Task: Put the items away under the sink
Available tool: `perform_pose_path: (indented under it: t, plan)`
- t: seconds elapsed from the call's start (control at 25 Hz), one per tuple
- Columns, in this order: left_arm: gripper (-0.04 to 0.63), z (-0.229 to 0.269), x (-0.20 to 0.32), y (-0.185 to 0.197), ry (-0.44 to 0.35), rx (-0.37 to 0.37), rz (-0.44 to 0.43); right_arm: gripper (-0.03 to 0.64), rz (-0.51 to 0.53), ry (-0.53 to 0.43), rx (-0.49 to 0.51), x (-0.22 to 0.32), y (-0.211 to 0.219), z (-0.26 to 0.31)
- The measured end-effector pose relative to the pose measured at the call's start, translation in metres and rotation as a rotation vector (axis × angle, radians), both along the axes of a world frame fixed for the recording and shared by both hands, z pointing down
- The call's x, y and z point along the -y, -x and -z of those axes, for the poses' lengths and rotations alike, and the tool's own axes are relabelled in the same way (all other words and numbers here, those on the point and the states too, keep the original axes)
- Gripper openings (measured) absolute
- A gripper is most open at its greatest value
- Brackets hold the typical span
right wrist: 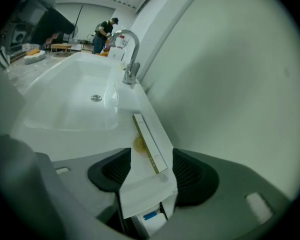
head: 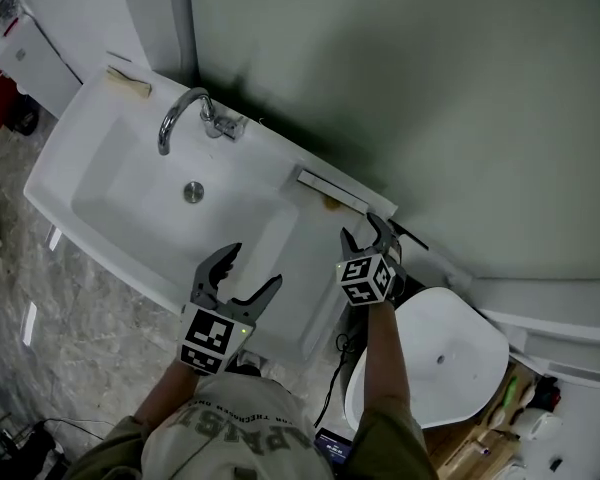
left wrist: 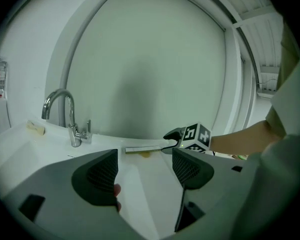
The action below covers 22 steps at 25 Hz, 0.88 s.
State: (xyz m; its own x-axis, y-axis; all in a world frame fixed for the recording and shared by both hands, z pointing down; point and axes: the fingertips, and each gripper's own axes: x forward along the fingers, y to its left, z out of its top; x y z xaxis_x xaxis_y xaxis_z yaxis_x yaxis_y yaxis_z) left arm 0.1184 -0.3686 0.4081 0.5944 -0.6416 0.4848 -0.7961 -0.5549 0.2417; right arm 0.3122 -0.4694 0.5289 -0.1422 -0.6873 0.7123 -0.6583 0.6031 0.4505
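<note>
From above, the left gripper (head: 255,266) hovers at the front edge of the sink (head: 80,133), the right gripper (head: 362,230) near a long flat box (head: 332,192) on the ledge by the wall. The left gripper view shows jaws spread and empty; the right gripper view, jaws apart, the box ahead untouched.

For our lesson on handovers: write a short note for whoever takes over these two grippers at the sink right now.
Left gripper: open, empty, by the front edge of the sink.
Right gripper: open, empty, jaws either side of the sink's right end, short of the long box.
Items: long box with a small yellow thing beside it, right rear; beige block at the left rear corner.
Done: nothing put away yet. Left: all of it.
</note>
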Motion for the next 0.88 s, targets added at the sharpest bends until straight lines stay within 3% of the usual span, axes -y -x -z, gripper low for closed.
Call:
perform_pose_path:
  t: [0.32,0.64,0.88]
  plan:
    - [0.325,-0.016,0.007,-0.009,0.040,0.005,-0.027,0.250,0.044,0.142,-0.175,0.036,-0.019,-0.058]
    - [0.325,-0.024,0.012,-0.010,0.059,0.019,-0.032,0.249,0.111,0.281,-0.259,0.042,-0.025,-0.091]
    - [0.325,-0.031,0.013,-0.008,0.072,0.028,-0.030,0.233,0.121,0.318,-0.248,0.041,-0.026,-0.095]
